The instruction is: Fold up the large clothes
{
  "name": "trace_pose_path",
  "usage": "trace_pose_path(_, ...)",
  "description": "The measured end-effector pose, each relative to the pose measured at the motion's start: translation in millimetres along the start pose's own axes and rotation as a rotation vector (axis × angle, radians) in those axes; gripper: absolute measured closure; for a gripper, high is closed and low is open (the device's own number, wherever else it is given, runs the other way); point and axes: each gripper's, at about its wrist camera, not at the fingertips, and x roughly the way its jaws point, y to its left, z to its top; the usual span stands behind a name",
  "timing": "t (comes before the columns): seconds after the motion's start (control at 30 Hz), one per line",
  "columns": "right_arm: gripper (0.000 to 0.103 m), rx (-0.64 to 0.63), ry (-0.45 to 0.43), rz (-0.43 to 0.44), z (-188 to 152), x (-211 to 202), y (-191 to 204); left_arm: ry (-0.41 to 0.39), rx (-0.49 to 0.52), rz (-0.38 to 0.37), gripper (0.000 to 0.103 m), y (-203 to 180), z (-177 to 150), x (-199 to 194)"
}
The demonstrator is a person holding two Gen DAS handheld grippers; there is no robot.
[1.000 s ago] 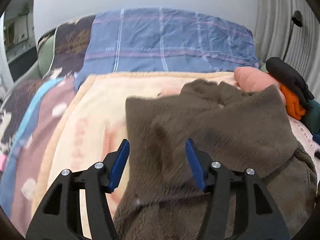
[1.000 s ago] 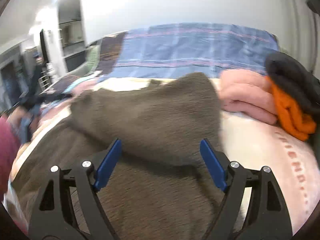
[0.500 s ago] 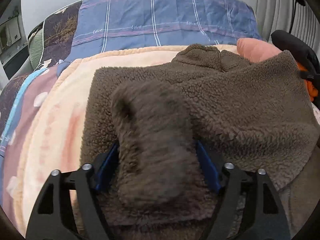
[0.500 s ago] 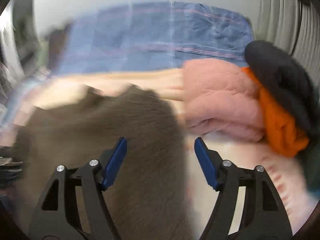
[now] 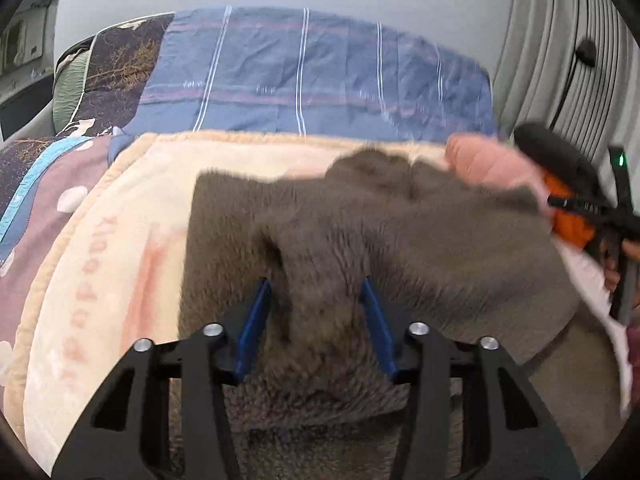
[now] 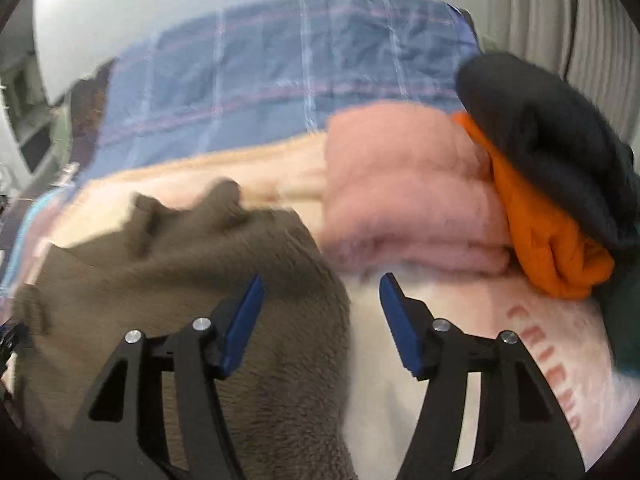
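Note:
A brown fleece garment [image 5: 420, 232] lies spread on a cream blanket [image 5: 132, 220] on a bed. One raised fold of it runs up between the blue pads of my left gripper [image 5: 314, 300]. Those jaws are closing, and the pads squeeze the fold from both sides. In the right wrist view my right gripper [image 6: 320, 300] hovers over the right edge of the fleece [image 6: 200, 280]. Its jaws are closing too, but they stand apart. Fleece lies under the left pad and bare blanket [image 6: 460, 312] under the right, with nothing pinched.
Folded clothes are stacked at the right: a pink piece [image 6: 400, 200], an orange one [image 6: 548, 240] and a black one [image 6: 540, 132]. Blue plaid bedding [image 5: 300, 80] lies at the head of the bed. A hand [image 5: 630, 252] shows at the right edge.
The fleece fold came between the left jaws, which widened and then narrowed onto it. My right gripper swung right, from over the fleece's middle to its right edge, and its jaws narrowed.

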Motion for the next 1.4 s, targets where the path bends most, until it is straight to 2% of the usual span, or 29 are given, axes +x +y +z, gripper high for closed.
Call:
trace_pose_path(0.07, 0.041, -0.033, -0.009, 0.032, 11, 1, 11, 0.001, -0.025, -0.061, 0.057, 0, 14, -1)
trace_pose_path(0.1, 0.040, -0.046, -0.003, 0.034, 16, 5, 20, 0.031, -0.026, -0.085, 0.051, -2, 21, 6)
trace_pose_path(0.17, 0.042, -0.065, 0.056, 0.031, 15, 30, 33, 0.068, -0.008, -0.059, 0.048, -8, 24, 21)
trace_pose_path(0.2, 0.051, -0.078, 0.080, -0.016, 10, 45, 36, 0.103, 0.024, -0.005, 0.048, -12, 22, 34)
trace_pose_path(0.23, 0.053, -0.109, 0.094, -0.131, 0, 63, 38, 0.145, 0.104, 0.116, 0.048, -18, 13, 52)
trace_pose_path(0.27, 0.042, -0.149, 0.101, -0.220, -15, 89, 36, 0.151, 0.188, 0.186, 0.047, -24, 2, 64)
trace_pose_path(0.33, 0.034, -0.065, 0.087, -0.187, -26, 99, 26, 0.091, 0.305, 0.257, 0.045, -39, -18, 69)
trace_pose_path(0.4, 0.030, -0.067, 0.077, -0.213, -24, 93, 28, 0.073, 0.336, 0.307, 0.045, -47, -20, 65)
trace_pose_path(0.5, 0.031, -0.071, 0.059, -0.206, -24, 65, 31, 0.084, 0.324, 0.306, 0.044, -46, -18, 62)
trace_pose_path(0.53, 0.034, -0.064, 0.050, -0.188, -26, 54, 31, 0.082, 0.312, 0.299, 0.042, -44, -15, 55)
trace_pose_path(0.63, 0.035, -0.135, 0.026, -0.045, -57, -9, 25, 0.054, 0.266, 0.254, 0.032, -32, -18, 19)
trace_pose_path(0.7, 0.034, -0.189, 0.022, -0.015, -84, -41, 15, 0.029, 0.244, 0.219, 0.018, -22, -25, -7)
trace_pose_path(0.77, 0.033, -0.183, 0.065, 0.015, -124, -67, -9, 0.027, 0.219, 0.169, 0.015, -6, -40, -36)
trace_pose_path(0.83, 0.033, -0.109, 0.128, 0.055, -157, -79, -34, 0.106, 0.179, 0.120, 0.014, 12, -61, -51)
trace_pose_path(0.9, 0.033, 0.026, 0.190, 0.094, -193, -93, -64, 0.196, 0.124, 0.072, 0.014, 28, -81, -59)
trace_pose_path(0.97, 0.033, 0.130, 0.192, 0.143, -214, -106, -81, 0.281, 0.055, -0.002, 0.014, 42, -104, -67)
trace_pose_path(1.03, 0.033, 0.207, 0.182, 0.203, -231, -119, -90, 0.334, 0.035, -0.085, 0.014, 45, -126, -78)
trace_pose_path(1.17, 0.037, 0.207, 0.187, 0.275, -251, -143, -83, 0.336, -0.014, -0.165, 0.014, 48, -154, -98)
trace_pose_path(1.27, 0.042, 0.200, 0.209, 0.391, -263, -160, -73, 0.326, -0.053, -0.223, 0.014, 50, -170, -110)
trace_pose_path(1.4, 0.041, 0.157, 0.218, 0.405, -278, -171, -58, 0.325, -0.020, -0.247, 0.014, 34, -192, -127)
